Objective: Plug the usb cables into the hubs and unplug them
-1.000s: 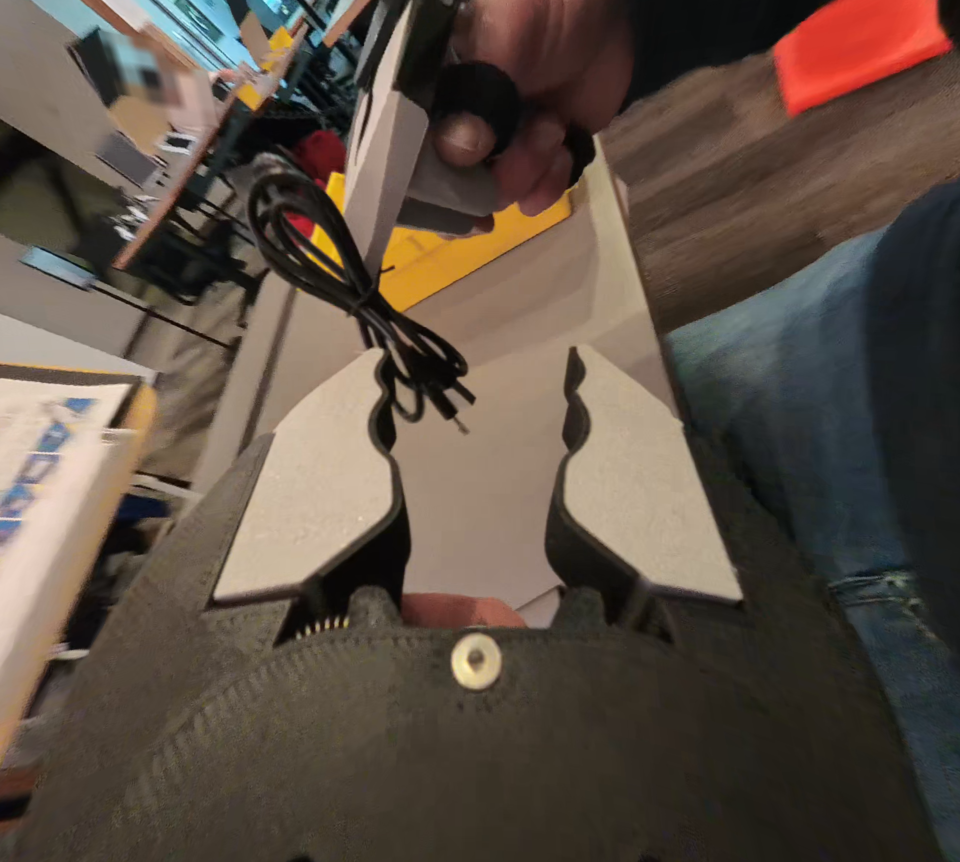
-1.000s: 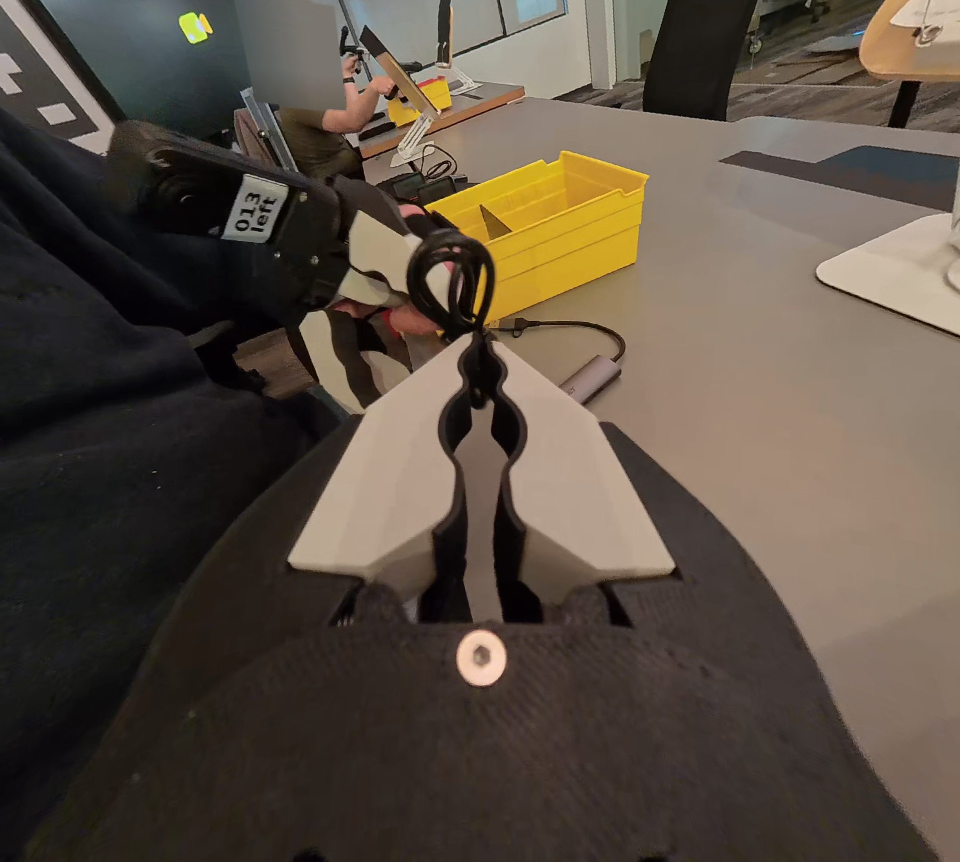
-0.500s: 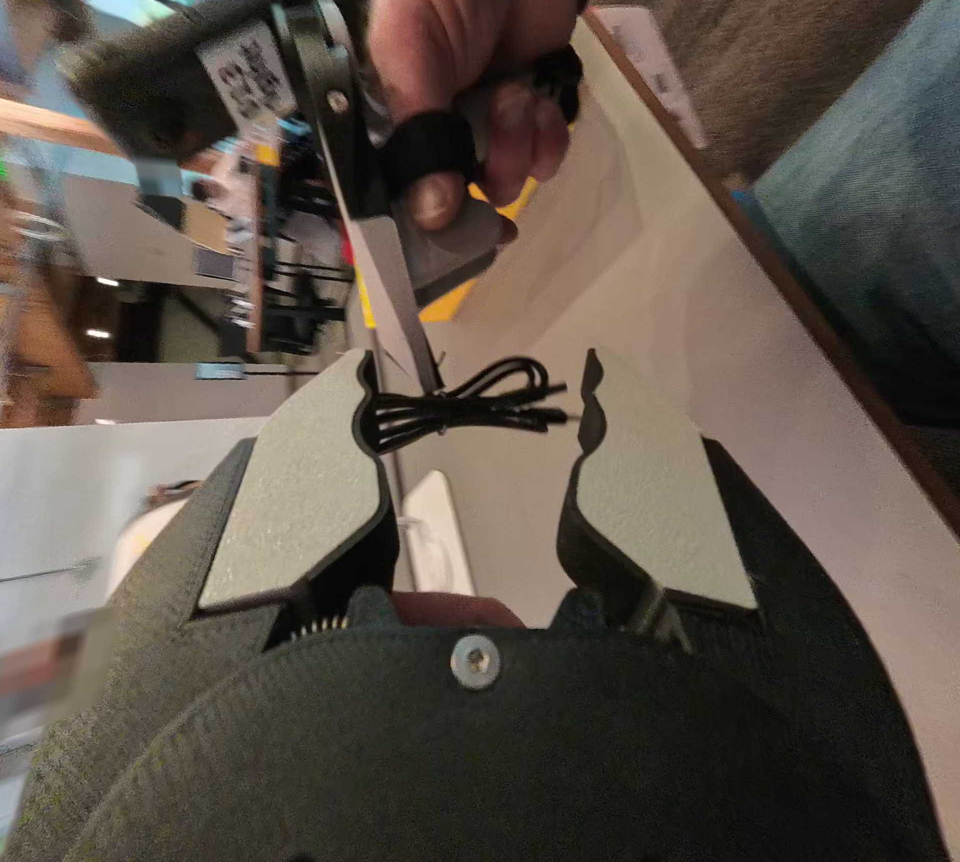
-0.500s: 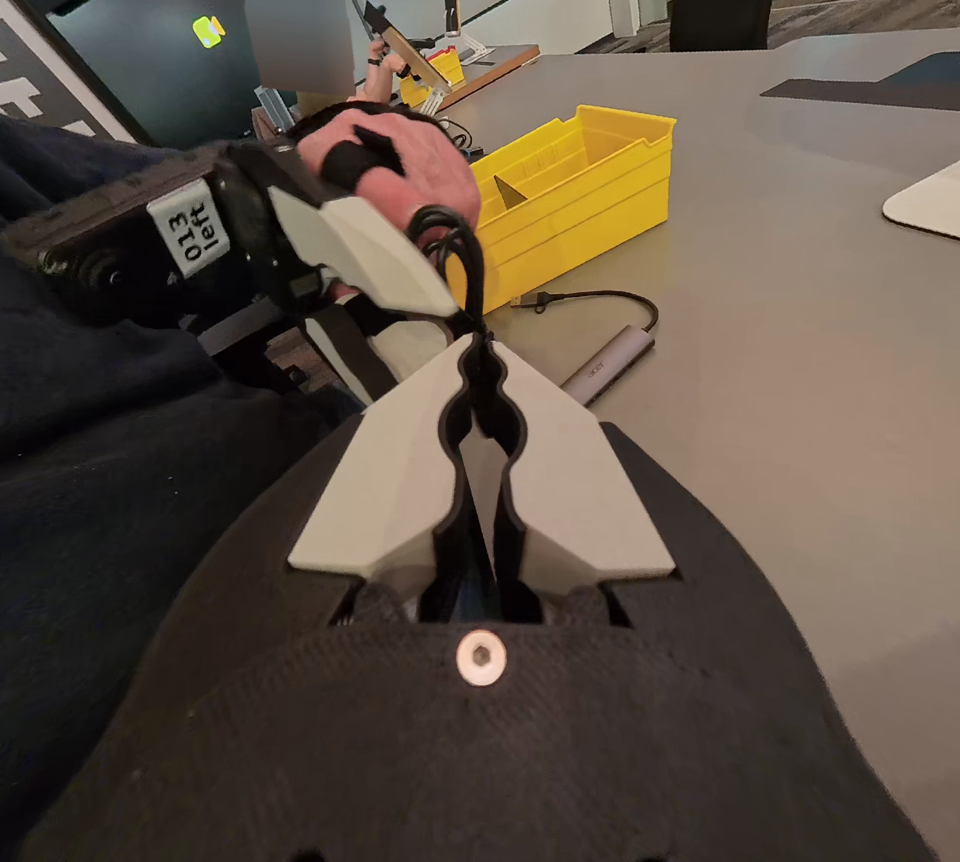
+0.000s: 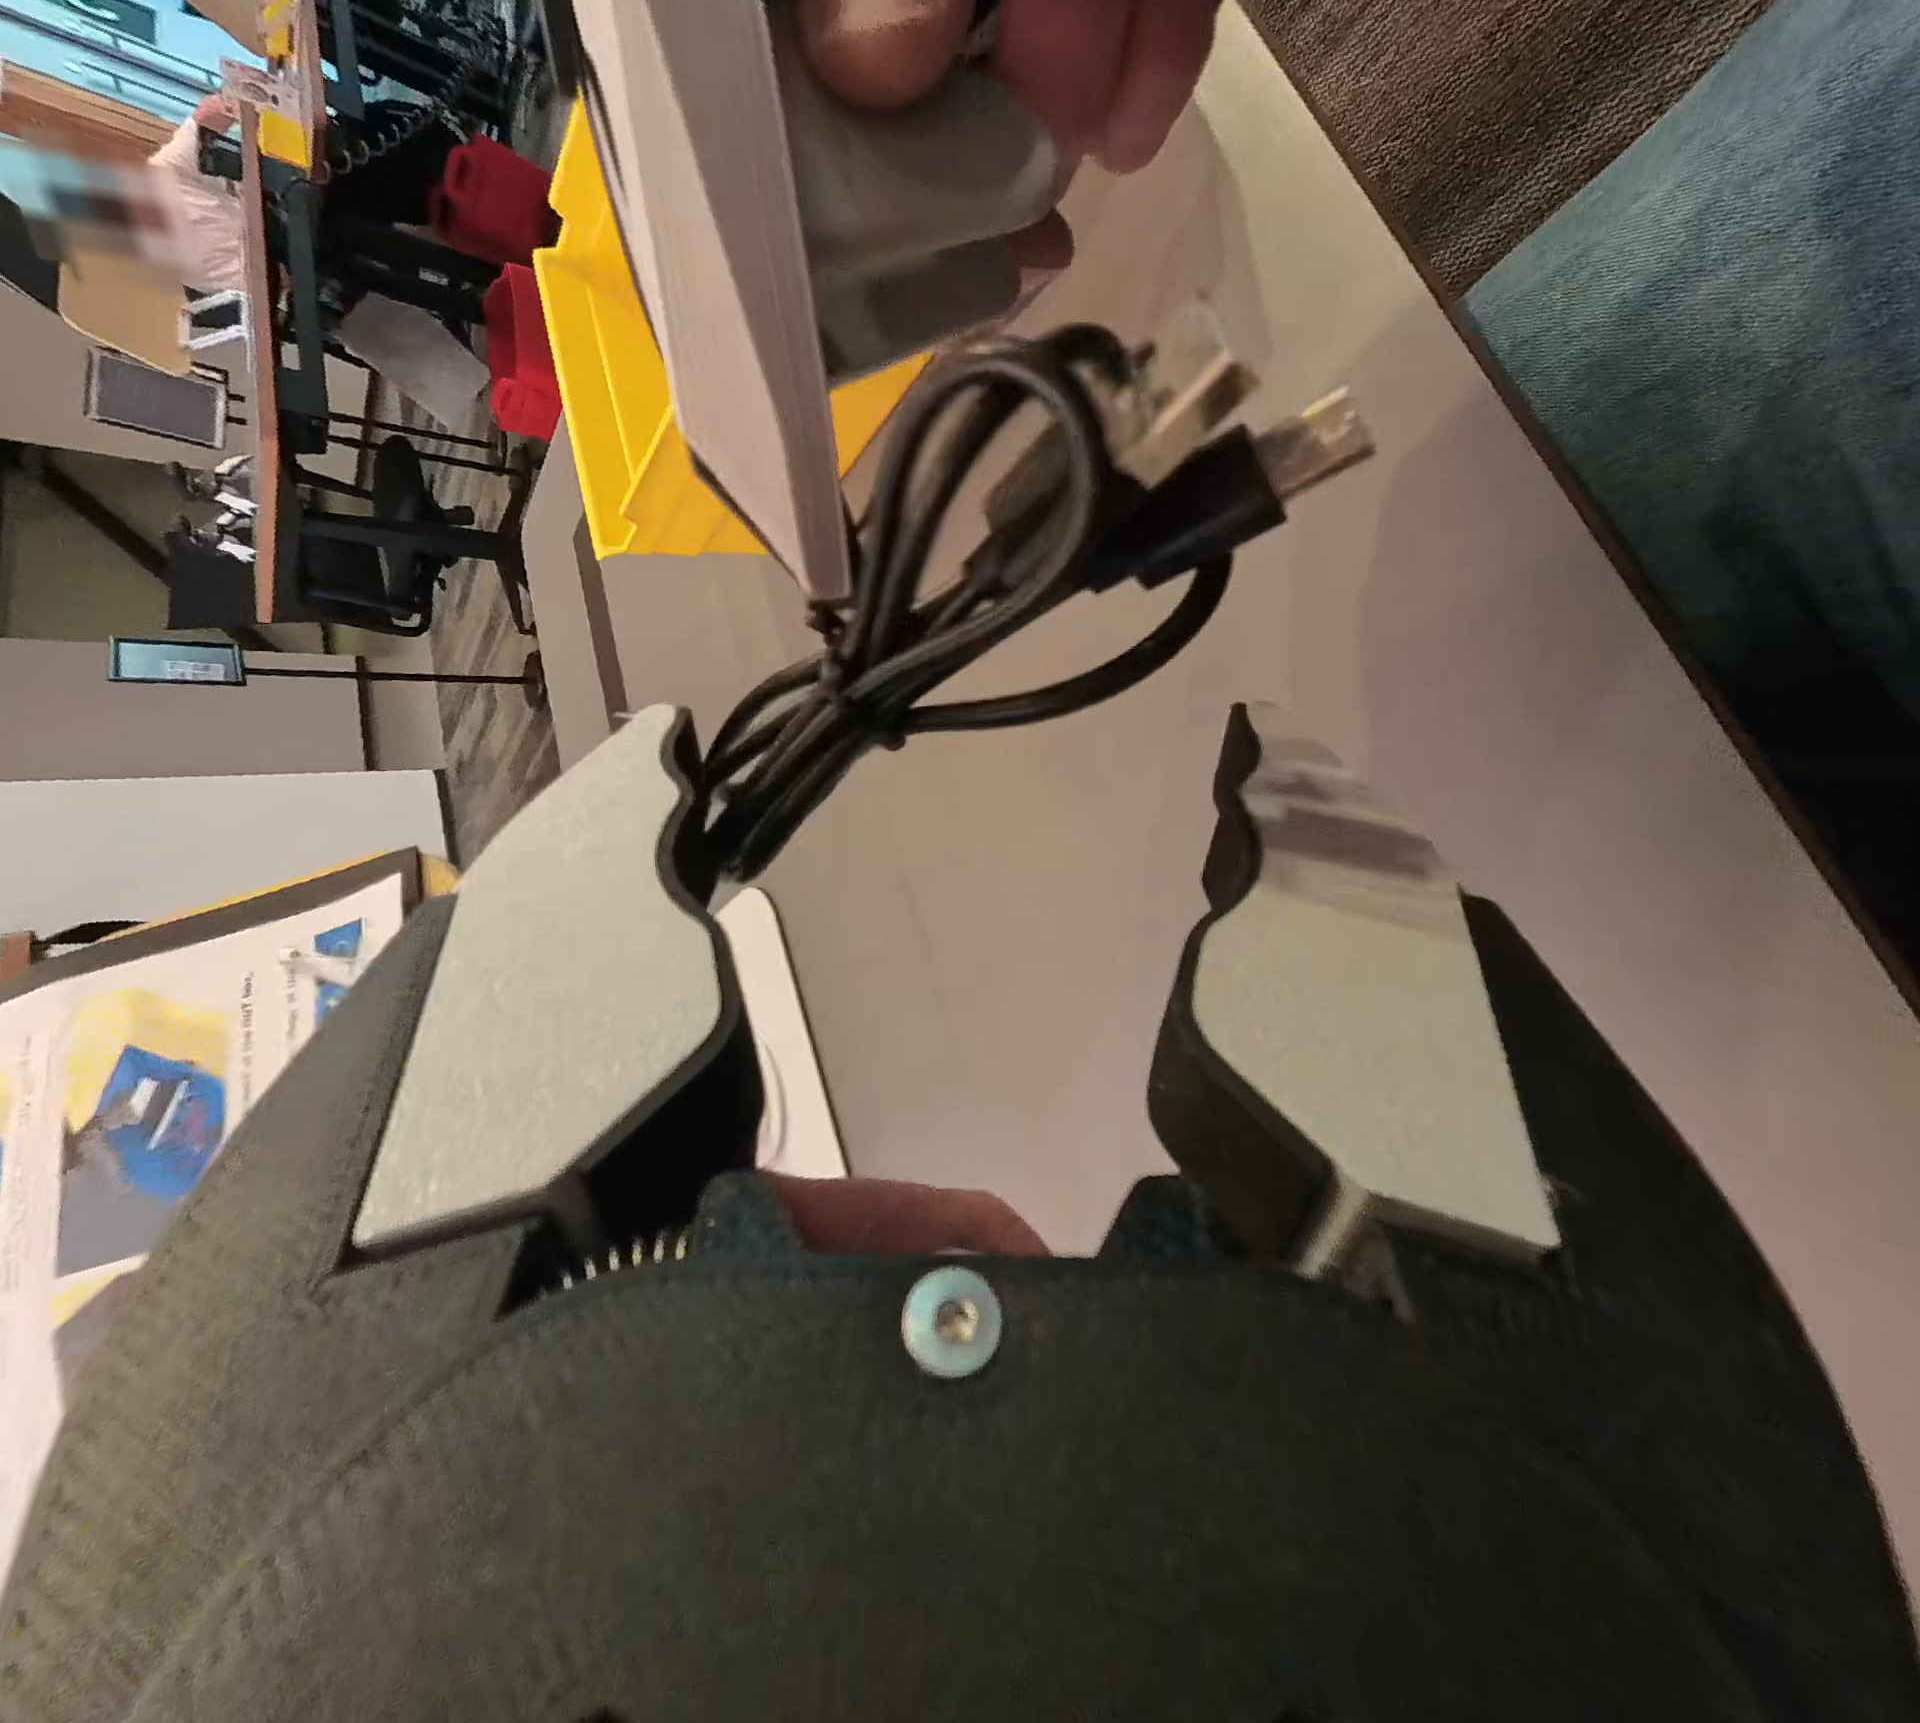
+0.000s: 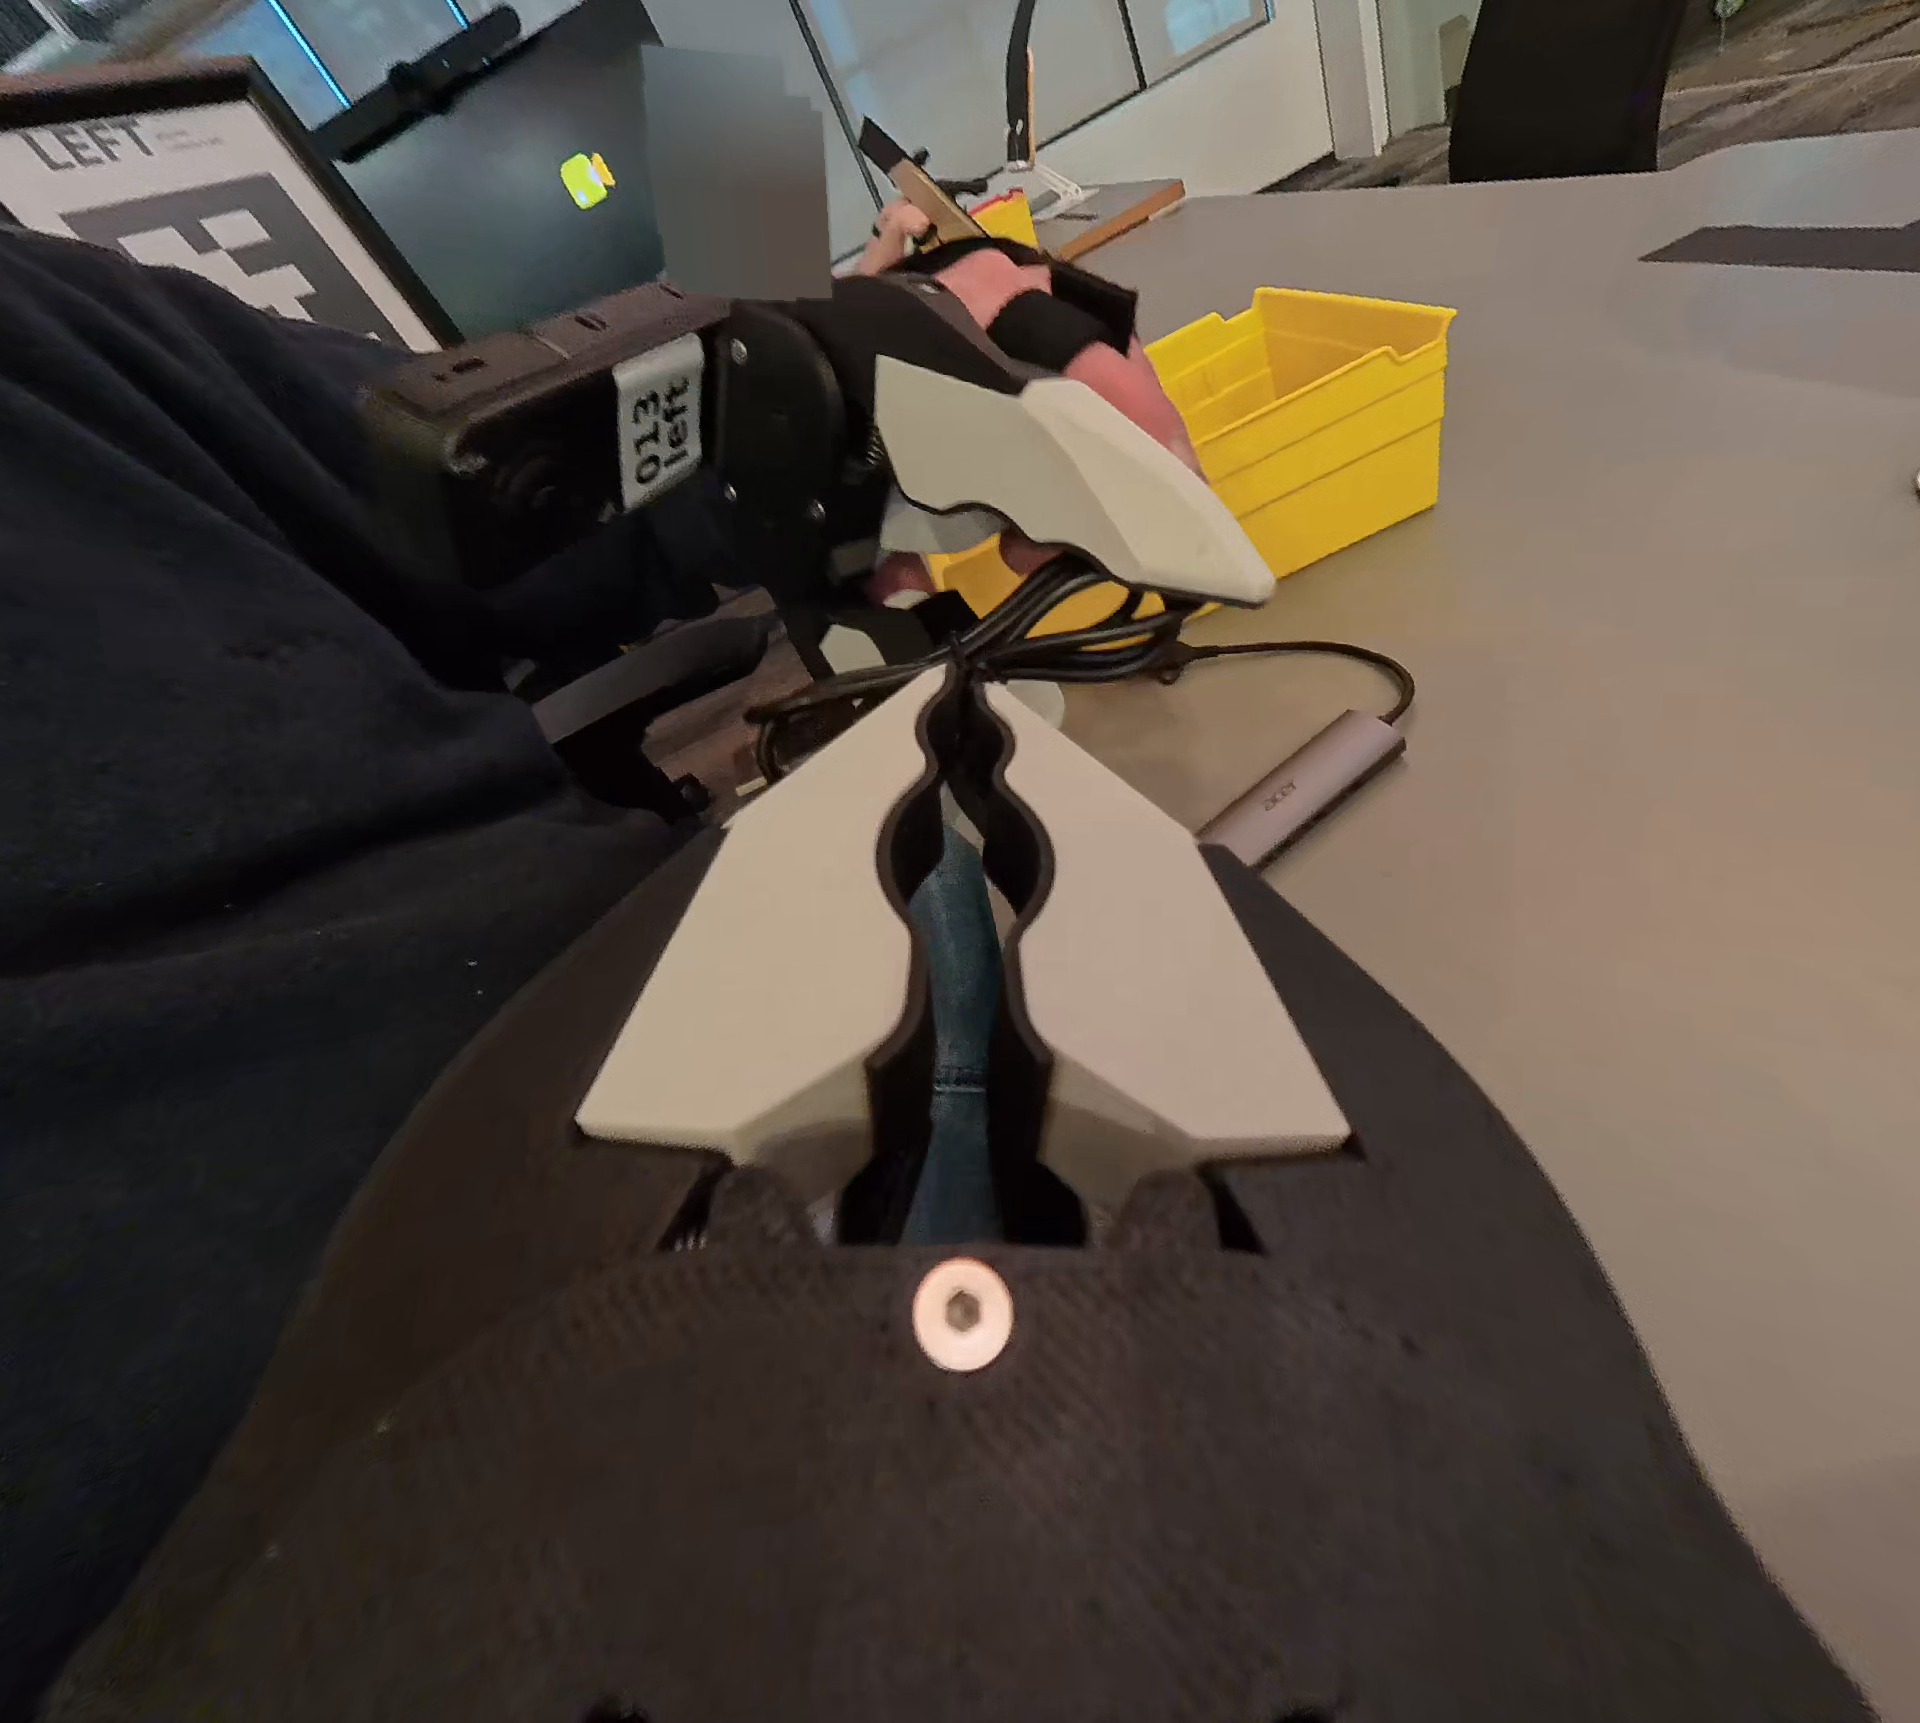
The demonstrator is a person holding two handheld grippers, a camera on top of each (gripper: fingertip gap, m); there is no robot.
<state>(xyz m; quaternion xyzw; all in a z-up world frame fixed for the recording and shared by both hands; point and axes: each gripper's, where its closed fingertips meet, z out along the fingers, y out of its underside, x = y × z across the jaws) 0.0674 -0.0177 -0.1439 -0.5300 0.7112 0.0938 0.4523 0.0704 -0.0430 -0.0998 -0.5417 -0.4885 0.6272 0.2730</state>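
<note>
At frame centre my right gripper (image 6: 961, 702) pinches the bundled black usb cable (image 5: 935, 634); my left gripper (image 5: 961, 800) stays spread wide below it

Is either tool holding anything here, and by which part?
The right tool is shut on the bundled black USB cable, pinched at the tied middle of the coil. The left tool is open around the cable and holds nothing.

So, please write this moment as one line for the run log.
right gripper: shut on cable bundle | left gripper: open, around bundle | hub: on table, nothing plugged | yellow bin: behind
</note>
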